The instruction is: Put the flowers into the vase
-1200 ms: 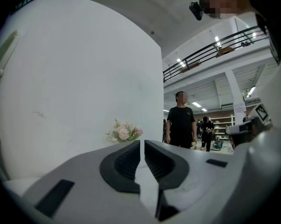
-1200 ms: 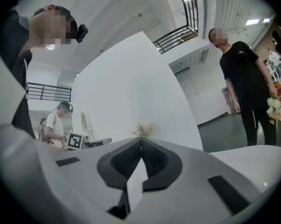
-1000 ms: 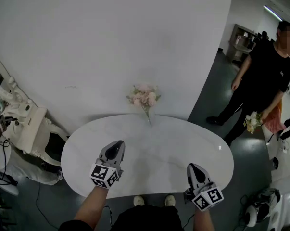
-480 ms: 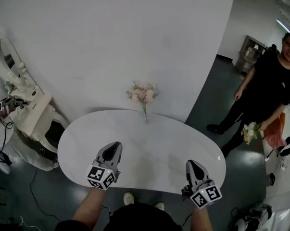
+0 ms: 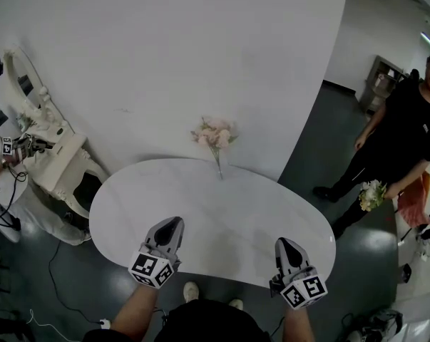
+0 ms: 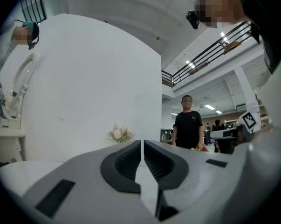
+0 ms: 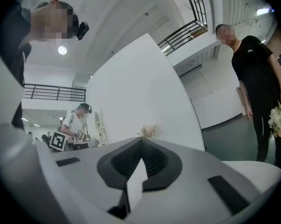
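A clear glass vase (image 5: 219, 169) stands at the far edge of the white oval table (image 5: 129, 198), with pink flowers (image 5: 215, 135) in it. My left gripper (image 5: 170, 226) hovers over the near left of the table, shut and empty. My right gripper (image 5: 283, 245) is over the near right edge, its jaws also shut on nothing. Both point level toward the vase, well short of it. In the left gripper view the flowers (image 6: 120, 134) show small above the shut left gripper (image 6: 142, 146). In the right gripper view the flowers (image 7: 149, 131) sit just over the right gripper (image 7: 141, 142).
A person in black (image 5: 407, 130) stands right of the table and holds a pale bouquet (image 5: 371, 195). A white ornate dresser with a mirror (image 5: 54, 159) stands at the left, with another person's arm (image 5: 1, 162) beside it. A curved white wall (image 5: 200, 48) rises behind the table.
Both grippers have drifted a little across the near side of the table, jaws still shut. The head view has swung, so more of the dresser shows at the left.
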Available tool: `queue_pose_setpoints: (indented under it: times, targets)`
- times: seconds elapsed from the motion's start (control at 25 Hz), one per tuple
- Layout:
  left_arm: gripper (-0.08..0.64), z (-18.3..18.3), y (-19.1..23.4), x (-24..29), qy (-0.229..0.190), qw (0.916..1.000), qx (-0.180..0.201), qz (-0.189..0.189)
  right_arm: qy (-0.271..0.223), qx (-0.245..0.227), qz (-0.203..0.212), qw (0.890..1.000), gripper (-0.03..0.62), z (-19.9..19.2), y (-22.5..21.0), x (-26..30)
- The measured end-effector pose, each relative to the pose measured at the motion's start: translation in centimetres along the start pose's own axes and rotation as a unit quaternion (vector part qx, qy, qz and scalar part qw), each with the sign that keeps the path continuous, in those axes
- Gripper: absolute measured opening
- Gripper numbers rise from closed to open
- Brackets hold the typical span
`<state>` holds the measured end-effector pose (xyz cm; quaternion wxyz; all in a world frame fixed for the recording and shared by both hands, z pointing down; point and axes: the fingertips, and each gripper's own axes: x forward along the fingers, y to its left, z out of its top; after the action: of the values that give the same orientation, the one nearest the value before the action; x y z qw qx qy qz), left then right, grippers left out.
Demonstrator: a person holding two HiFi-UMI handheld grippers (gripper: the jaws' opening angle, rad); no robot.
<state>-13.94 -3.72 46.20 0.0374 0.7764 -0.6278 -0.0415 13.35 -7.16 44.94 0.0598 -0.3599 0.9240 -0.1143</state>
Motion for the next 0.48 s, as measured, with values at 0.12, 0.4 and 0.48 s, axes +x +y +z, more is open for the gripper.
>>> queue_pose_setpoints:
  times: [0.12, 0.4, 0.48]
  targets:
    - [0.029, -0.24, -0.29, -0.37, 0.002, 1.0000, 0.000, -0.001, 0.001, 0.001, 0.000, 1.000, 0.021, -0.14, -0.26, -0.28]
    - [0.029, -0.33, -0.90, -0.92, -0.002, 0.9999, -0.011, -0.001, -0.002, 0.004, -0.006, 1.000, 0.021, -0.20, -0.55, -0.88]
    - [0.029, -0.70, -1.02, -1.12, 0.001, 0.9999, -0.013, -0.002, -0.003, 0.008, -0.008, 1.000, 0.021, -0.40, -0.51, -1.09]
